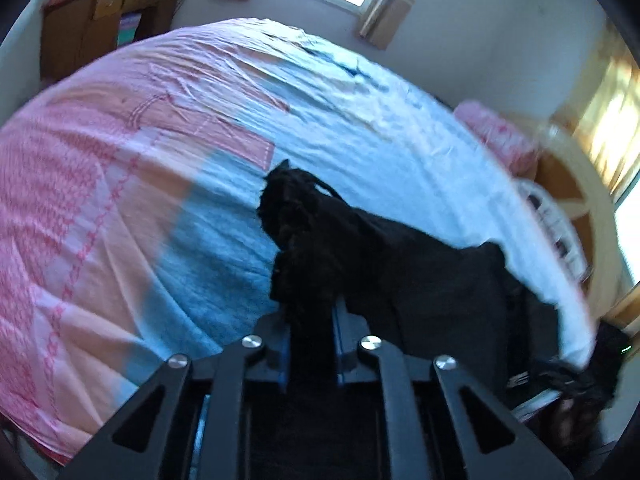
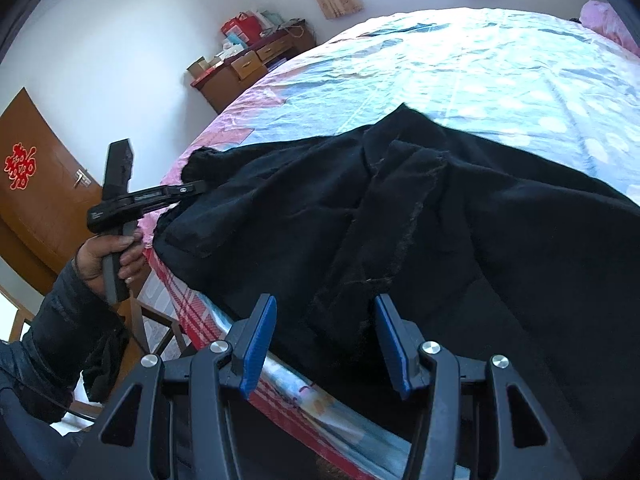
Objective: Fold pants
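Observation:
Black pants (image 1: 400, 264) lie crumpled across the near side of the bed. My left gripper (image 1: 310, 320) is shut on a bunched edge of them, and cloth rises out from between its jaws. In the right wrist view the same left gripper (image 2: 192, 189), held by a hand (image 2: 100, 256), pinches the left end of the pants (image 2: 360, 208). My right gripper (image 2: 325, 320) is open just above the pants at the bed's edge. Its blue pads (image 2: 256, 344) stand well apart, with dark cloth lying under the gap.
The bed (image 2: 480, 60) has a pale blue and pink cover (image 1: 120, 160). A wooden dresser (image 2: 248, 68) with boxes stands by the far wall under a window. A brown door (image 2: 36, 192) is at the left. A pink pillow (image 1: 500, 136) and a headboard (image 1: 576, 184) are at the right.

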`<action>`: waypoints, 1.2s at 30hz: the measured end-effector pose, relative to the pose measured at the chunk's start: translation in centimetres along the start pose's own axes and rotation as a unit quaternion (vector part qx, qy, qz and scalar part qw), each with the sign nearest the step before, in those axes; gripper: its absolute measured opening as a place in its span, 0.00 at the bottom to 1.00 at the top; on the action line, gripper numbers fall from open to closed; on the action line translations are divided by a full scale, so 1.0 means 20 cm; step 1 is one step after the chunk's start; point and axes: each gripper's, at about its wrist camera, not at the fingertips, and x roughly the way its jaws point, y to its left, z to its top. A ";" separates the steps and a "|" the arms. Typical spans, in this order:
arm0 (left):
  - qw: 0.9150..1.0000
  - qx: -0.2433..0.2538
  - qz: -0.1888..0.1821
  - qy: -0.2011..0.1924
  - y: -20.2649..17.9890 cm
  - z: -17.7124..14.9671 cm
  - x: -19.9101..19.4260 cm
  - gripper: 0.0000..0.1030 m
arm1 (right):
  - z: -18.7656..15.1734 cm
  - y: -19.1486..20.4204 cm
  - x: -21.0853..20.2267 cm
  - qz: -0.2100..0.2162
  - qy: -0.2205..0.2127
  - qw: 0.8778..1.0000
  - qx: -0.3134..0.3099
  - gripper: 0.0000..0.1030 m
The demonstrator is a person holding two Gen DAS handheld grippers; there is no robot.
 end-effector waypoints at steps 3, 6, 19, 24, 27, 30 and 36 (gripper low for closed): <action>1.000 -0.016 -0.022 -0.006 -0.01 -0.01 -0.05 0.14 | 0.00 -0.04 -0.01 -0.002 -0.004 1.000 0.013 0.51; 0.999 -0.021 -0.043 -0.024 -0.04 0.01 -0.13 0.14 | 0.00 -0.07 -0.02 -0.001 -0.009 1.000 0.026 0.51; 0.978 0.022 -0.198 -0.062 -0.61 0.07 -0.34 0.13 | 0.00 -0.16 -0.13 0.003 -0.052 0.997 0.056 0.51; 0.967 0.084 -0.239 -0.043 -1.02 0.09 -0.30 0.13 | 0.00 -0.29 -0.29 -0.009 -0.100 0.990 0.100 0.51; 0.957 0.115 -0.265 -0.020 -1.28 0.07 -0.22 0.13 | -0.04 -0.41 -0.41 -0.027 -0.139 0.979 0.145 0.51; 0.947 0.146 -0.286 0.010 -1.52 0.02 -0.11 0.13 | -0.10 -0.53 -0.56 -0.053 -0.181 0.963 0.193 0.51; 0.939 0.205 -0.265 0.076 -1.93 -0.23 0.28 0.13 | -0.25 -0.73 -0.81 -0.103 -0.243 0.931 0.254 0.51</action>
